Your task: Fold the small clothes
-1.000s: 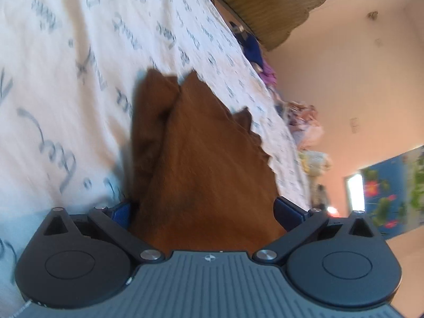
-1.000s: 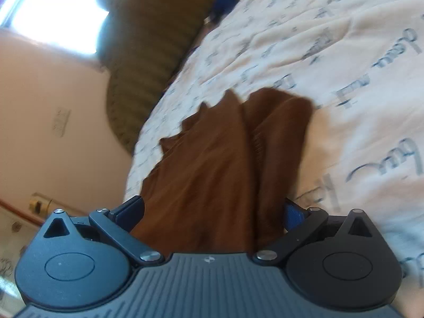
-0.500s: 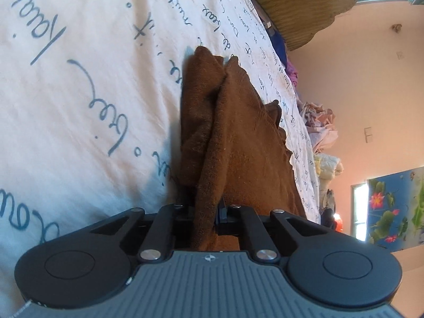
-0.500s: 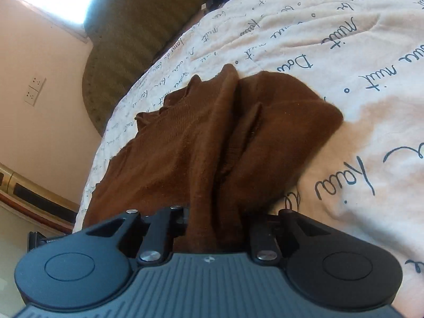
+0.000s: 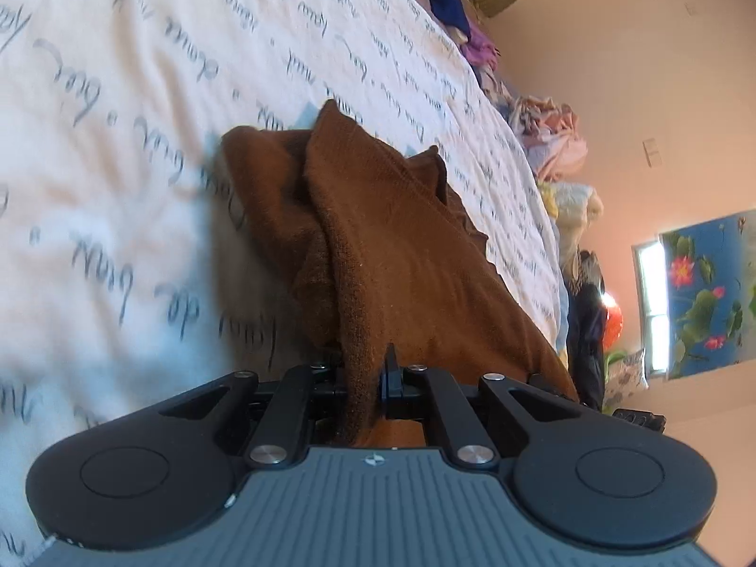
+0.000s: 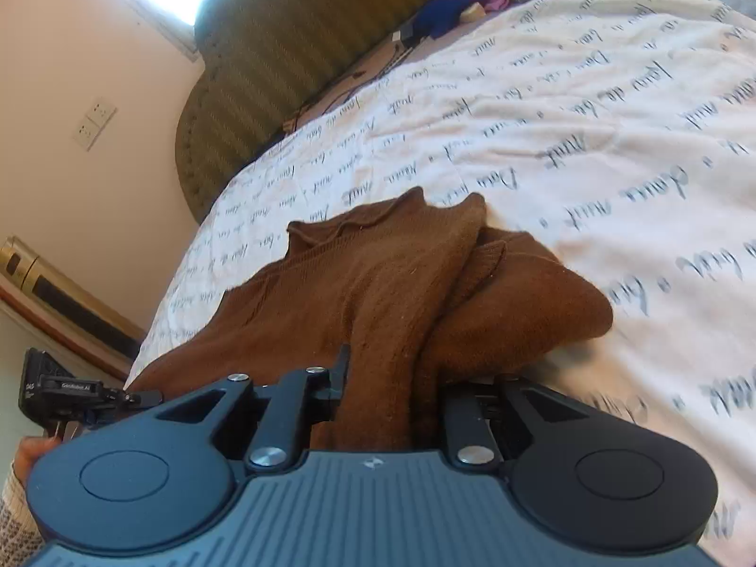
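Brown knit garment [image 5: 401, 245] sits on a bed, on a white bedspread [image 5: 141, 118] printed with cursive script.

Left wrist view: left tool [image 5: 364, 378] is clenched on a bunched edge of the garment; fabric fills the narrow gap between the jaws and hangs down past them. From the grip the cloth runs away from the camera in a ridge, with a second fold lying just left of it. Far end rests on the bedspread, near end is lifted at the tool. Print on the bedspread is motion-blurred on the left. Beyond the bed edge: a pile of mixed clothes [image 5: 553, 141], a blue floral curtain [image 5: 708, 293] by a window, pink wall.

Right wrist view: right tool [image 6: 392, 392] is clenched on another bunch of the same garment [image 6: 378, 293]; a thicker wad sits between the jaws, so they stand slightly wider apart than the left pair. Cloth spreads left from the grip toward the bed edge, and a folded lobe bulges to the right, touching the bedspread [image 6: 590, 118]. A wavy hem shows at the far end. Ribbed olive headboard [image 6: 307, 38] stands behind the bed, a few small clothes [image 6: 472, 0] lie at its foot. Left tool's body [image 6: 61, 392] is visible at lower left, with a person's hand [image 6: 28, 458] and patterned sleeve below it.
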`<state>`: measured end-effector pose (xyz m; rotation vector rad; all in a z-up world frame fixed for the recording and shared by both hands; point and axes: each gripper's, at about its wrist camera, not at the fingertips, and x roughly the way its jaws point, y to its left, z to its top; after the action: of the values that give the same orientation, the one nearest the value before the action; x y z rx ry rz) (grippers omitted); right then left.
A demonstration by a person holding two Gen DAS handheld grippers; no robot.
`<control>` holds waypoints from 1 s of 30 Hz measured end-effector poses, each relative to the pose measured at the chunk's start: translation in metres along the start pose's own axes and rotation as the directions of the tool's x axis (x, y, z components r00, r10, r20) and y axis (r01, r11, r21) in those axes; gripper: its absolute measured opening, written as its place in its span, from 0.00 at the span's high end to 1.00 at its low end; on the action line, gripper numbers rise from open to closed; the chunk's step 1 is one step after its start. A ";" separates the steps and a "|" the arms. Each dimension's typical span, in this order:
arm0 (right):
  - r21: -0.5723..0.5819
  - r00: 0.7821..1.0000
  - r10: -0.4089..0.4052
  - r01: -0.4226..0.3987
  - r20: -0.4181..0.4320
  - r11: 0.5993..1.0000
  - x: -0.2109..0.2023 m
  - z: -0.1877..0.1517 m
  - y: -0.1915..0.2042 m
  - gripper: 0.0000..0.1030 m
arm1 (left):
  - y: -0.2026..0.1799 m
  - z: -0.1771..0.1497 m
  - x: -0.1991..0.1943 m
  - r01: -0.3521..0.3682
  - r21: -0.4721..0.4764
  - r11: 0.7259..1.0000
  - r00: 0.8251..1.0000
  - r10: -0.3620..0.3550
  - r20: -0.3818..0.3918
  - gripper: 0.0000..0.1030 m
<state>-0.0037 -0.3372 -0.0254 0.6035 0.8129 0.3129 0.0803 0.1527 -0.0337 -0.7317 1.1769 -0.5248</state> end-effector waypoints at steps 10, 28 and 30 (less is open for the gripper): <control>0.030 0.993 -0.107 0.106 0.043 0.994 -0.026 -0.065 -0.028 0.37 | 0.068 -0.064 -0.015 0.040 -0.134 0.990 0.999 -0.036 0.031 0.87; 0.132 0.997 0.052 -0.058 0.052 0.990 -0.047 -0.083 -0.021 0.90 | 0.026 -0.059 0.000 0.102 -0.100 0.990 0.995 -0.103 -0.001 0.93; 0.081 0.996 0.062 -0.067 0.068 0.994 -0.063 -0.079 -0.007 0.90 | 0.017 -0.055 -0.018 0.125 -0.081 0.989 0.992 -0.124 0.016 0.93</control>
<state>-0.1050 -0.3426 -0.0348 0.7158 0.7471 0.3179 0.0220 0.1632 -0.0461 -0.8818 1.1524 -0.5782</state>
